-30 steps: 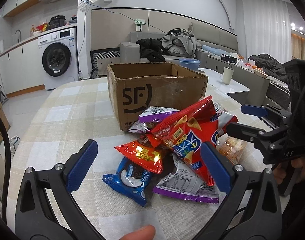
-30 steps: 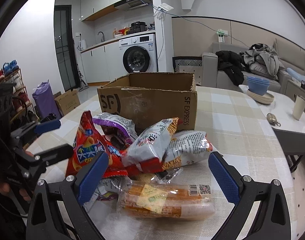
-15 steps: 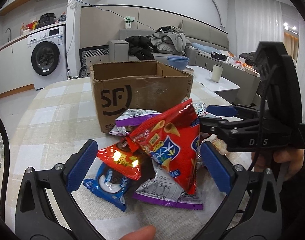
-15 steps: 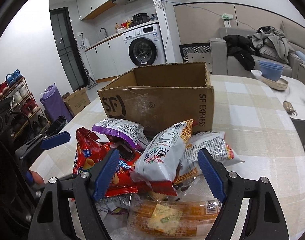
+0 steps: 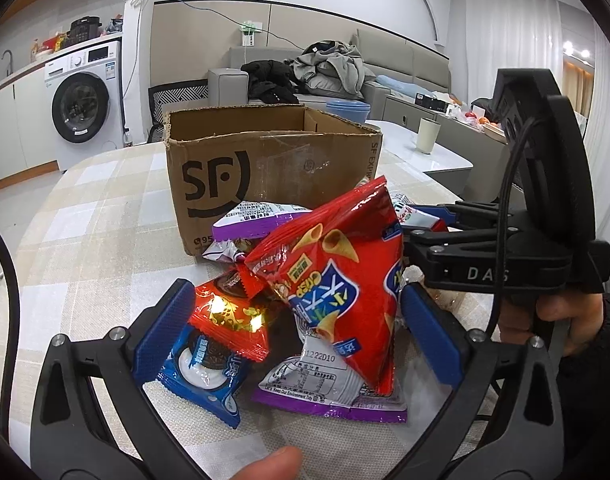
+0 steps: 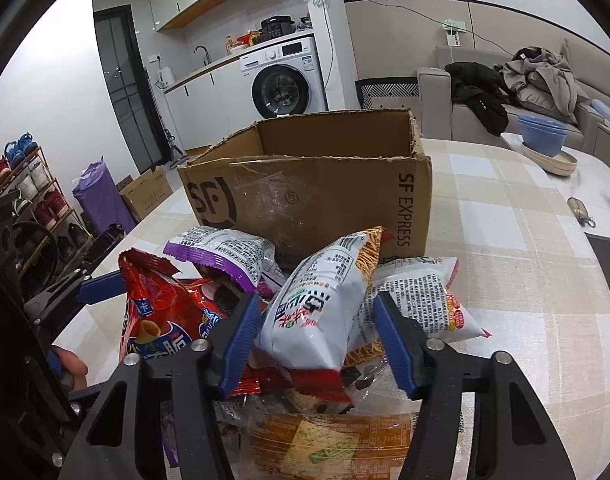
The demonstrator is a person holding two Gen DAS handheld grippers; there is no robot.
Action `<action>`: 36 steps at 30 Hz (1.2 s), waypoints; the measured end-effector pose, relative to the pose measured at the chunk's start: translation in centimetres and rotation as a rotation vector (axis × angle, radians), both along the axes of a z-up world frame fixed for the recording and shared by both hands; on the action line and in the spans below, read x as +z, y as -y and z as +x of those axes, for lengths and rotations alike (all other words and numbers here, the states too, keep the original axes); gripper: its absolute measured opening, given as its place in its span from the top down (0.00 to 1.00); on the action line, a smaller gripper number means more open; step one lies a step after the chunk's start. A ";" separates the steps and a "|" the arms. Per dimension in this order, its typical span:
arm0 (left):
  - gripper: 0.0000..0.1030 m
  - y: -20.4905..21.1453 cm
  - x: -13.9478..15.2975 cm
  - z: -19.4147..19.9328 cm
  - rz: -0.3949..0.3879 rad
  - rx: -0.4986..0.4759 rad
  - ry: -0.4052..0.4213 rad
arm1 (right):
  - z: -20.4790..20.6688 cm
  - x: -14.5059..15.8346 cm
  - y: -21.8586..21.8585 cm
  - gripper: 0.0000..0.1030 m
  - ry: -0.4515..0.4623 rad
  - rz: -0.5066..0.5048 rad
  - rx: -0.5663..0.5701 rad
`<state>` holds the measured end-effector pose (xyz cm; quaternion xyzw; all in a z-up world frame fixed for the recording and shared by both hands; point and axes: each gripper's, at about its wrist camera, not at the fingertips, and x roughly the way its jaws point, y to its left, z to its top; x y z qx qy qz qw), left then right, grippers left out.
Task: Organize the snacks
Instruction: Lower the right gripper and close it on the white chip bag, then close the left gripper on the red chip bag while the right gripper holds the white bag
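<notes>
My right gripper (image 6: 319,340) has just been closing its jaws around the white snack bag (image 6: 317,304) mid-frame; my left gripper (image 5: 293,332) gapes wide.

Pretty evenly lit indoor shots, sharp in the middle, with heavy fisheye bending and black vignette corners, a hot glare spot on the small red snack packet (image 5: 229,314), and ceiling lights (image 5: 575,49) blown out.
</notes>
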<state>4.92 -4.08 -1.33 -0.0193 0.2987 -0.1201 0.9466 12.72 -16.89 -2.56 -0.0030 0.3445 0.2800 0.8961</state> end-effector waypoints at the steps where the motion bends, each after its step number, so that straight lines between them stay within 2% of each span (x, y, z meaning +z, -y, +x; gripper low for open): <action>1: 0.01 -0.1 0.0 0.0 -0.001 0.000 0.000 | 0.0 0.0 0.0 0.50 0.008 -0.004 -0.003; 2: 0.01 0.0 0.0 0.1 0.001 0.002 0.000 | -0.1 0.0 0.2 0.61 0.015 0.006 0.005; 8: 0.01 -0.4 -0.1 -0.2 -0.005 0.011 0.007 | -0.9 -0.2 0.0 0.65 0.045 -0.012 0.016; 15: 0.01 -0.4 -0.1 -0.3 -0.005 0.014 0.026 | -2.0 0.5 0.7 0.66 0.095 -0.012 0.002; 20: 0.09 0.1 0.2 -1.1 0.011 0.010 0.057 | -3.5 1.2 1.9 0.66 0.135 -0.004 -0.009; 22: 0.15 0.3 0.3 -1.2 0.020 0.000 0.064 | -4.1 1.4 2.4 0.66 0.141 0.008 -0.013; 26: 0.17 0.8 0.4 -1.4 0.041 -0.011 0.069 | -4.9 1.4 2.9 0.66 0.153 0.016 -0.012; 32: 0.17 1.3 0.1 -0.7 0.050 -0.037 0.024 | -5.1 1.0 2.5 0.66 0.144 0.012 0.000; 36: 0.18 1.5 -0.1 0.1 0.028 -0.049 0.004 | -5.1 1.0 2.3 0.66 0.144 0.012 0.010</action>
